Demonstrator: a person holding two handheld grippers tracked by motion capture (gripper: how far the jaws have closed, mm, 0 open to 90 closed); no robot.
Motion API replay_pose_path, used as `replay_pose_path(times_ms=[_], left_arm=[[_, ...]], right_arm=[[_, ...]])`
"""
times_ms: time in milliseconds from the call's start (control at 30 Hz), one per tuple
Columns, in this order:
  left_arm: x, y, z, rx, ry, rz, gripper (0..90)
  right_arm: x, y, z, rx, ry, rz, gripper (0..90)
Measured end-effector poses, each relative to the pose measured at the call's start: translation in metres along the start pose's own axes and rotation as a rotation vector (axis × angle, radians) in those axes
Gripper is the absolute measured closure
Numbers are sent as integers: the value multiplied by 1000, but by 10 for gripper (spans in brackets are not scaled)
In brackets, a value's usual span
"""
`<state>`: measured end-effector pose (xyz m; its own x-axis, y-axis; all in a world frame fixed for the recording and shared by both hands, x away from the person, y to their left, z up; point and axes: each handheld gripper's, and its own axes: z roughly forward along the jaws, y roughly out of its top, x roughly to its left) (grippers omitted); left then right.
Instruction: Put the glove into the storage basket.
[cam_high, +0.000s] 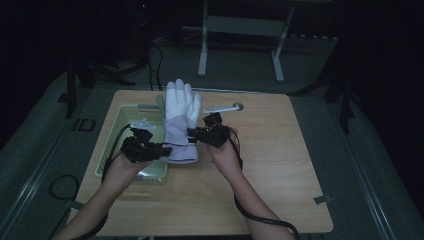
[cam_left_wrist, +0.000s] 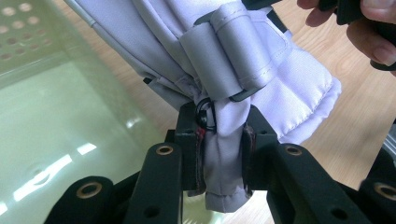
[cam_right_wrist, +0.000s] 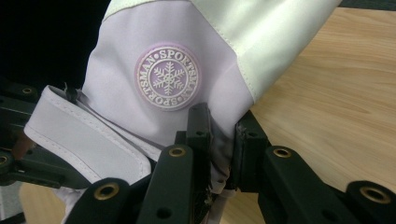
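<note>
Above the wooden table (cam_high: 280, 165), the padded lilac and white glove (cam_high: 178, 115) hangs between the left gripper (cam_high: 159, 150) and the right gripper (cam_high: 194, 133), fingers pointing away, beside a pale green perforated tray (cam_high: 116, 131).

Along the left gripper (cam_left_wrist: 220, 154), the jaws pinch a fold of smooth cuff fabric by a stitched strap.

Along the right gripper (cam_right_wrist: 221, 144), the jaws clamp the glove (cam_right_wrist: 140, 93) edge below a round snowflake badge (cam_right_wrist: 167, 77).

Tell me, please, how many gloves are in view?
1. The lilac-and-white glove is held up over the table, beside the green basket, pinched by the left gripper and right gripper.
</note>
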<state>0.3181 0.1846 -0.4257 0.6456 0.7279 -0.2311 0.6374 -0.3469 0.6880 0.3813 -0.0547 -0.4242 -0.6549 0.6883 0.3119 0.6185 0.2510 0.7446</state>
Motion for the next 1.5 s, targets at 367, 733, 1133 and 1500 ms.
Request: replay_pose_path(times_ms=[367,733,1133,1500], left_arm=[[29,-23,-29,1,18,-16,730],[57,-39,-53,38,31,-14,730],[86,-63,-19,97,-8,-81,729],[99,-77,7,195,-33,-192,723]], right_arm=[[31,9,35,12,34,-20,794],[59,13,69,25,64,-6,794],[54,-6,111,106,13,-18,794],[54,-15,136,238,-73,-42,793]])
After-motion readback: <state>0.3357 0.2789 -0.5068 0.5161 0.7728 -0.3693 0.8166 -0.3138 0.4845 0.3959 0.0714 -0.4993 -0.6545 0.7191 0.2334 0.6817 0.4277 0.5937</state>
